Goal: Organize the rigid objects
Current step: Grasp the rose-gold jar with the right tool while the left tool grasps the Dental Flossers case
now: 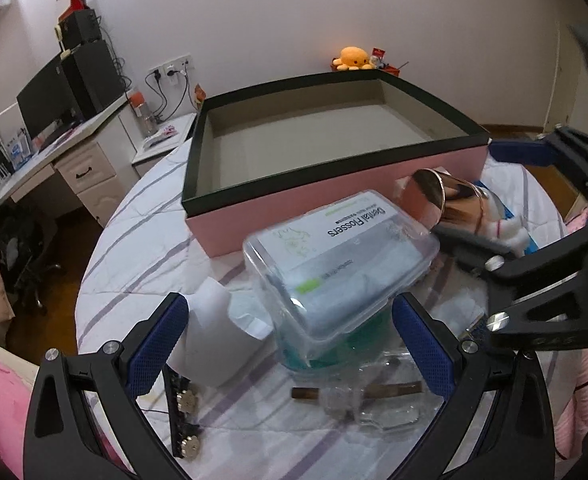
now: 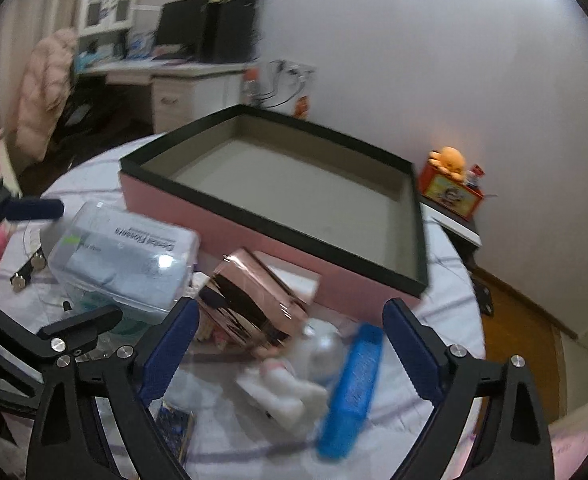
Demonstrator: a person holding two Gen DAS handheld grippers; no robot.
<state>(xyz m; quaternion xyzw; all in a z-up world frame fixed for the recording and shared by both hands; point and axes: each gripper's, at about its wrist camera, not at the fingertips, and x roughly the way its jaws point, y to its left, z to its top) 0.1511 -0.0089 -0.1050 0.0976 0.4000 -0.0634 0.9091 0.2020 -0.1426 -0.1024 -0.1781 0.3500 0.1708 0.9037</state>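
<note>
Both pairs of jaws stand spread and empty, the left gripper (image 1: 290, 344) around one clear floss box (image 1: 335, 264), the right gripper (image 2: 290, 344) over one rose-gold box (image 2: 254, 300) and one blue case (image 2: 351, 392), before one empty pink tray (image 2: 278, 236).

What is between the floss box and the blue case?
In the right wrist view, the shiny rose-gold box and a white fluffy toy lie between the floss box and the blue case.

Blurred blue case (image 2: 351, 394), white toy (image 2: 290, 390)
</note>
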